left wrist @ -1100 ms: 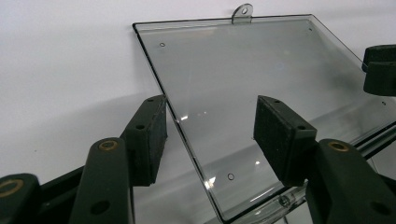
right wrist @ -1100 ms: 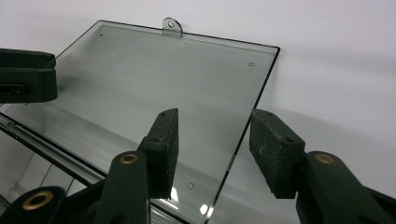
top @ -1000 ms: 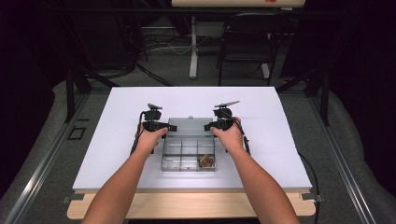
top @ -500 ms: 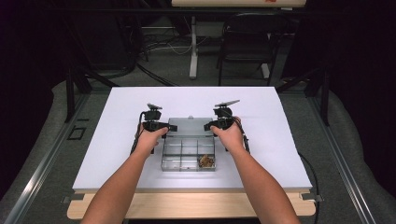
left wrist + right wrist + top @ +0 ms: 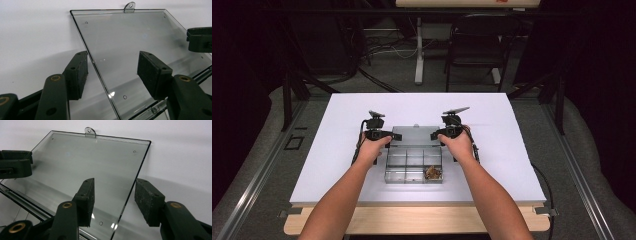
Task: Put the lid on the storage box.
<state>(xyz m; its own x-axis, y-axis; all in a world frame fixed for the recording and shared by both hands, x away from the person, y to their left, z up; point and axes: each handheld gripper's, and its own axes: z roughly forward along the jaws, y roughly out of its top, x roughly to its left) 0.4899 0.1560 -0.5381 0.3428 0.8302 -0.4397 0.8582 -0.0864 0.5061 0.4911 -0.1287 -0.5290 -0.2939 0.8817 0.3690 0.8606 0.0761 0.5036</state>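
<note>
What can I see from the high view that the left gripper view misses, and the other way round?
The high view takes in the compartments of the clear box, brown bits in its near right one, both forearms and a chair behind the table. The left gripper view gives the lid's hanging tab and the left tool with its jaws apart astride the lid's edge. Both share the open lid and the right tool.

The tilted clear lid [image 5: 140, 50] stands between the two grippers, its side edges inside the open jaws of the left gripper [image 5: 112, 72] and right gripper [image 5: 113, 200]. Behind and to both sides the white tabletop [image 5: 512, 120] lies bare. The compartment box [image 5: 414, 165] blocks the near middle.
</note>
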